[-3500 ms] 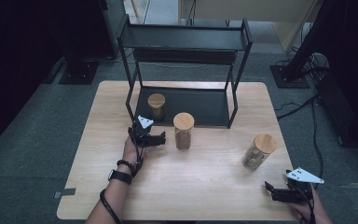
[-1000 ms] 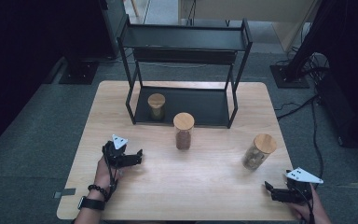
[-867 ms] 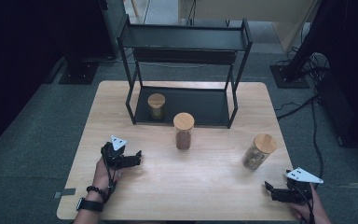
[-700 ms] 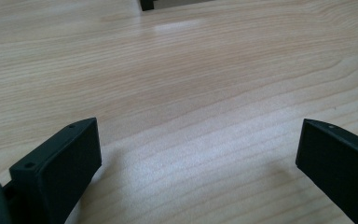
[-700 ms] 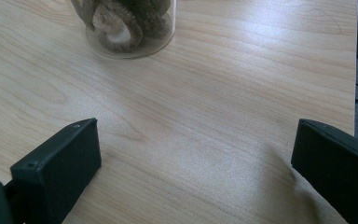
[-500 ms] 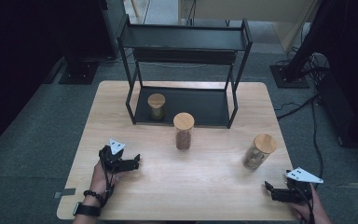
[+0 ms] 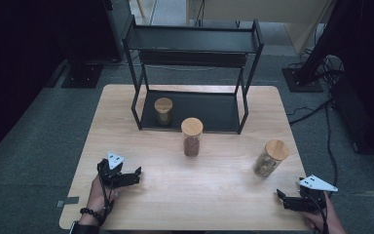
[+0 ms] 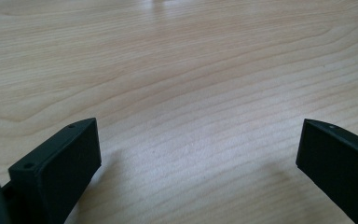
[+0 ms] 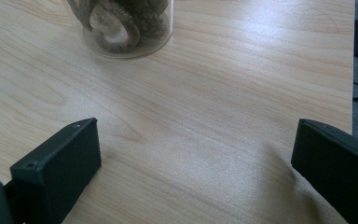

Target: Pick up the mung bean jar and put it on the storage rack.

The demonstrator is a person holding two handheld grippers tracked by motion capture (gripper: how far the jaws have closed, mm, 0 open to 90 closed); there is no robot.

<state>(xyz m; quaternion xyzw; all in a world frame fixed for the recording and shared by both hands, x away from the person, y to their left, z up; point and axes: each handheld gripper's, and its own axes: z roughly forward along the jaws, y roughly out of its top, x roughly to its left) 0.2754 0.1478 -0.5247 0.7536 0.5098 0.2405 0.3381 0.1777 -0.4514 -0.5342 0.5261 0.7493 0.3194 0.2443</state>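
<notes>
Pale wood grain runs across the light wooden bench (image 7: 214,195), with grey carpet and dark stands around it.

Left gripper (image 7: 135,175) sits low at the near left corner of the bench; in the left gripper view its jaws stand wide apart, bare wood between them, nothing held. My left hand (image 7: 97,197) is behind it, a beaded bracelet (image 7: 88,214) at the wrist.

Right gripper (image 7: 283,199) is down at the near right corner, its grey three-cornered plate (image 7: 317,183) on top. In the right gripper view its jaws are spread wide too, gripping nothing.

Out from there: the nearest thing to my right gripper is the clear glass jar with a round wooden lid and pale curled contents (image 7: 270,158), upright on the bench just ahead of that gripper, apart from it. In the right gripper view I see its round glass base (image 9: 126,23) standing beyond the jaws, not between them.

Further in, a tall clear jar with a wooden lid and brown filling (image 7: 192,137) stands upright mid-bench, just in front of the black metal two-tier rack (image 7: 195,41). On the rack's lower tray, left side, stands a smaller wooden-lidded jar with yellowish contents (image 7: 163,111). Both are well apart from my left gripper.
</notes>
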